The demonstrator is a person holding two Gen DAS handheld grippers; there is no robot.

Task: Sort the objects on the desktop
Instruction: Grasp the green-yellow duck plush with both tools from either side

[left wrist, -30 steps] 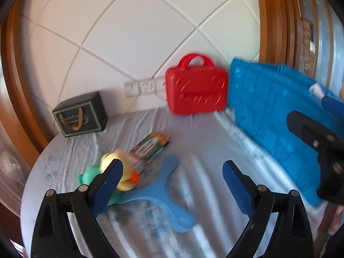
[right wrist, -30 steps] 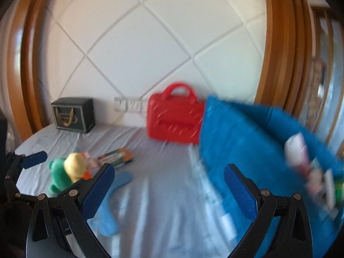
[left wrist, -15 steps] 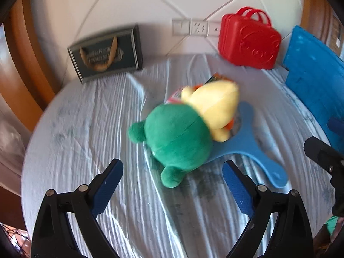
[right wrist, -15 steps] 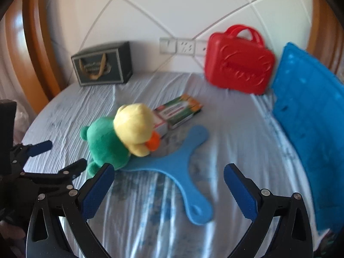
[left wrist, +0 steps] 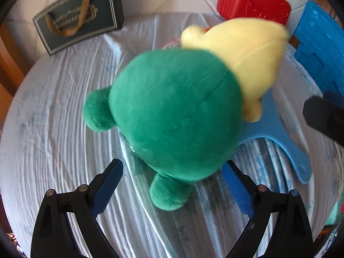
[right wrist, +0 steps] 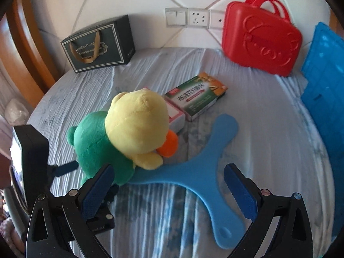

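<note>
Two grippers are at work over the round table (right wrist: 268,116) with its wrinkled pale cloth, and both stand wide open with nothing between their pads. The plush duck (left wrist: 172,116), green in the body and yellow in the head, is the landmark: it lies on its side near the middle of the table, its lower half resting on one arm of the blue three-armed boomerang (right wrist: 206,167). Just behind the duck's head lie two medicine boxes (right wrist: 195,96), the nearer one touching it; further back stand the dark gift box (right wrist: 99,45) and the red toy case (right wrist: 260,40), and well to the duck's right a blue crate (right wrist: 324,99). The left gripper (left wrist: 172,188) sits close over the duck's rump, fingers to either side of a green foot. The right gripper (right wrist: 169,189) hangs over the boomerang beside the duck. The duck looks light and soft and should squash under the pads, so a deep bite across the round green body seems safer than a foot, which could slip free.
</note>
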